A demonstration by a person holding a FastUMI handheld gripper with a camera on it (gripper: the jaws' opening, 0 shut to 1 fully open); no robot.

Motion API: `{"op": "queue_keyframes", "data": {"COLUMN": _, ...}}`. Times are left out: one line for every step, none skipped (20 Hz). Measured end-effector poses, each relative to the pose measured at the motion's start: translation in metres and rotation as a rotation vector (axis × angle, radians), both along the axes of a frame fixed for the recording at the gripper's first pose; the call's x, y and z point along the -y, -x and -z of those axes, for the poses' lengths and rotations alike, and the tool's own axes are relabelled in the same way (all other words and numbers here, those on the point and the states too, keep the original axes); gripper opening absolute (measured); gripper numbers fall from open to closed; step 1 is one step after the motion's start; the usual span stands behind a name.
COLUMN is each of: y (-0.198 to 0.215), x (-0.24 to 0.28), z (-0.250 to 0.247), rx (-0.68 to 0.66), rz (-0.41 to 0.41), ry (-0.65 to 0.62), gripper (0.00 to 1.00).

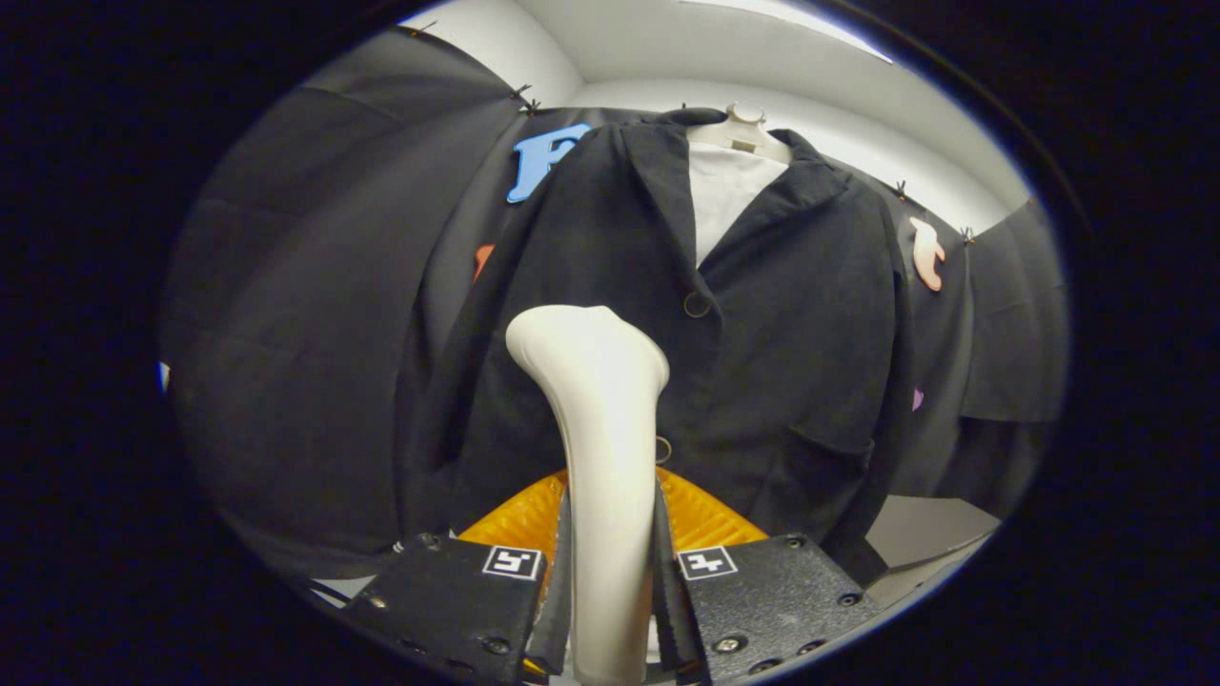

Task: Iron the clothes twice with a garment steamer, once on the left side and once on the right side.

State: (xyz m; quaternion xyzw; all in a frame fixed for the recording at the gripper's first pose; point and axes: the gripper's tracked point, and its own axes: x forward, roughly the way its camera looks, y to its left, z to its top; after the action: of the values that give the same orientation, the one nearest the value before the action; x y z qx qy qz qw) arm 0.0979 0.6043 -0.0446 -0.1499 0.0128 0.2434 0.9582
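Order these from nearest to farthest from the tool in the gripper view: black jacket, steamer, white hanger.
1. Steamer: clamped between the fingers of the tool.
2. Black jacket: just beyond the steamer head.
3. White hanger: farthest, atop the jacket collar.

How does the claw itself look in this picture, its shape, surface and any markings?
The claw has two blocky bodies with a rough, grainy surface and visible screw heads. Each body carries a square black-and-white marker on its upper inner corner. The fingers are thin upright plates with ribbed, toothed inner faces. No cables are visible.
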Motion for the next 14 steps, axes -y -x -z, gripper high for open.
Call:
{"op": "queue_keyframes", "data": {"y": 0.003, "x": 0.003, "z": 0.007, "rx": -0.007, "rz": -0.001, "ry": 0.013, "gripper": 0.39}}
{"op": "queue_keyframes", "data": {"y": 0.006, "x": 0.005, "z": 0.013, "rx": -0.015, "rz": -0.002, "ry": 0.025, "gripper": 0.39}}
{"op": "queue_keyframes", "data": {"y": 0.006, "x": 0.007, "z": 0.020, "rx": -0.022, "rz": -0.003, "ry": 0.038, "gripper": 0.39}}
{"op": "queue_keyframes", "data": {"y": 0.007, "x": 0.009, "z": 0.026, "rx": -0.028, "rz": -0.004, "ry": 0.049, "gripper": 0.39}}
{"op": "queue_keyframes", "data": {"y": 0.010, "x": 0.009, "z": 0.030, "rx": -0.032, "rz": -0.011, "ry": 0.057, "gripper": 0.39}}
{"op": "queue_keyframes", "data": {"y": 0.012, "x": 0.009, "z": 0.035, "rx": -0.041, "rz": -0.014, "ry": 0.066, "gripper": 0.39}}
{"op": "queue_keyframes", "data": {"y": 0.013, "x": 0.010, "z": 0.040, "rx": -0.052, "rz": -0.015, "ry": 0.074, "gripper": 0.39}}
{"op": "queue_keyframes", "data": {"y": 0.015, "x": 0.013, "z": 0.047, "rx": -0.064, "rz": -0.012, "ry": 0.083, "gripper": 0.39}}
{"op": "queue_keyframes", "data": {"y": 0.016, "x": 0.016, "z": 0.055, "rx": -0.077, "rz": -0.006, "ry": 0.092, "gripper": 0.39}}
{"op": "queue_keyframes", "data": {"y": 0.018, "x": 0.018, "z": 0.061, "rx": -0.091, "rz": -0.003, "ry": 0.102, "gripper": 0.39}}
{"op": "queue_keyframes", "data": {"y": 0.020, "x": 0.018, "z": 0.069, "rx": -0.106, "rz": 0.001, "ry": 0.114, "gripper": 0.39}}
{"op": "queue_keyframes", "data": {"y": 0.022, "x": 0.019, "z": 0.076, "rx": -0.120, "rz": 0.003, "ry": 0.125, "gripper": 0.39}}
{"op": "queue_keyframes", "data": {"y": 0.023, "x": 0.020, "z": 0.084, "rx": -0.133, "rz": 0.005, "ry": 0.138, "gripper": 0.39}}
{"op": "queue_keyframes", "data": {"y": 0.026, "x": 0.020, "z": 0.091, "rx": -0.151, "rz": 0.005, "ry": 0.151, "gripper": 0.39}}
